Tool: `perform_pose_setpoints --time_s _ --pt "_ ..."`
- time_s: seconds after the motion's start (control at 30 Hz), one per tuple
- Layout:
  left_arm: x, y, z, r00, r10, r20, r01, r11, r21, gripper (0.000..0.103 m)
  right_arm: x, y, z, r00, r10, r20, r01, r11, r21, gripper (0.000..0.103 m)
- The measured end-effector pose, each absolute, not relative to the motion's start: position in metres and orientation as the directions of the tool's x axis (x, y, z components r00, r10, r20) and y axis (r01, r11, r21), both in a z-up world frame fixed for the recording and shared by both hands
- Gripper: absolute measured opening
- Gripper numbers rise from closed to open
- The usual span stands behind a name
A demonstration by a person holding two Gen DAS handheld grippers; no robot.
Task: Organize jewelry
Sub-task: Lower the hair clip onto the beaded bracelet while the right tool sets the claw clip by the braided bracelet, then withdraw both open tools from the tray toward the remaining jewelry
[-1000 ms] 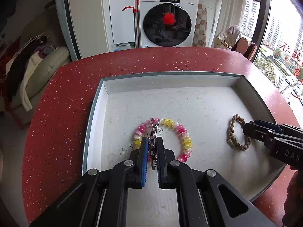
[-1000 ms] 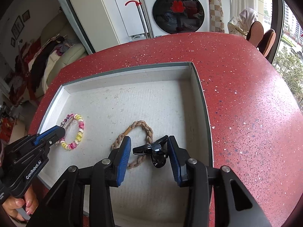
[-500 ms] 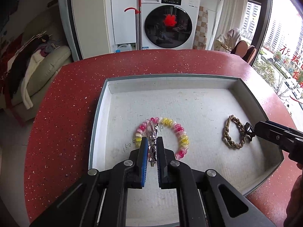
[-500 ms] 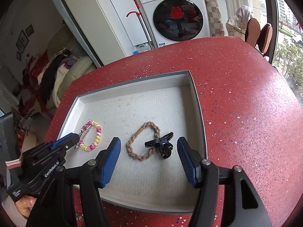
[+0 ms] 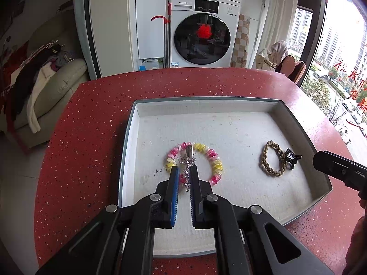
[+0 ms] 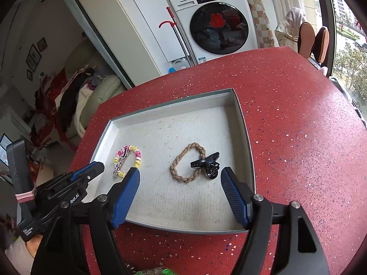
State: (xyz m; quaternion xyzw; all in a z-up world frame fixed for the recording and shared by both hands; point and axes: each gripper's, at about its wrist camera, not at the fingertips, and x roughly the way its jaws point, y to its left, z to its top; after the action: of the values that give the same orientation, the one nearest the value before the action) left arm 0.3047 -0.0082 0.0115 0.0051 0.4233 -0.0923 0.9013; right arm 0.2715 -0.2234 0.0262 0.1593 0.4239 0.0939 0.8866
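A grey tray (image 5: 128,137) on the red table holds a pink-and-yellow bead bracelet (image 5: 215,160), a silver sparkly hair clip (image 5: 189,160) lying across it, a braided tan bracelet (image 5: 270,160) and a black claw clip (image 5: 290,159) touching it. My left gripper (image 5: 184,171) has narrow jaws either side of the silver clip's near end; contact is unclear. My right gripper (image 6: 180,178) is wide open and empty, raised near the tray's front edge (image 6: 183,228), with the braided bracelet (image 6: 185,162) and black clip (image 6: 206,163) beyond it. The left gripper also shows in the right wrist view (image 6: 91,169).
The red speckled table (image 6: 298,137) extends right of the tray. A washing machine (image 5: 201,39) and a sofa with clothes (image 5: 45,84) stand beyond the table. Something green lies at the near table edge (image 6: 160,271).
My right gripper opened wide, released the black claw clip beside the braided bracelet and pulled back and up. My left gripper also rose and drew back a little; its jaws stayed narrow over the silver clip.
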Motion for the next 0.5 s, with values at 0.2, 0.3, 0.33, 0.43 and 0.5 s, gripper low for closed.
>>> perform_pose_setpoints --time_s 0.2,0.3,0.33,0.43,0.5 --pt "0.283 0.001 0.022 0.662 -0.131 -0.738 0.141 0.989 -0.05 0.103 0.251 -0.226 0.04 0.654 0.316 -0.687 -0.029 0.918 0.395 0.082" --pt "0.272 0.005 0.024 0.664 -0.125 -0.738 0.136 0.99 -0.046 0.103 0.239 -0.227 0.045 0.669 0.324 -0.669 -0.031 0.911 0.411 0.093" --pt "0.268 0.007 0.027 0.665 -0.123 -0.736 0.133 0.99 -0.045 0.103 0.234 -0.227 0.047 0.677 0.326 -0.66 -0.034 0.91 0.413 0.093" --pt "0.253 0.014 0.03 0.667 -0.119 -0.735 0.125 0.991 -0.047 0.103 0.218 -0.226 0.052 0.697 0.324 -0.64 -0.045 0.91 0.411 0.103" --pt "0.244 0.018 0.031 0.667 -0.124 -0.734 0.128 0.991 -0.051 0.103 0.208 -0.226 0.057 0.712 0.319 -0.626 -0.053 0.913 0.405 0.103"
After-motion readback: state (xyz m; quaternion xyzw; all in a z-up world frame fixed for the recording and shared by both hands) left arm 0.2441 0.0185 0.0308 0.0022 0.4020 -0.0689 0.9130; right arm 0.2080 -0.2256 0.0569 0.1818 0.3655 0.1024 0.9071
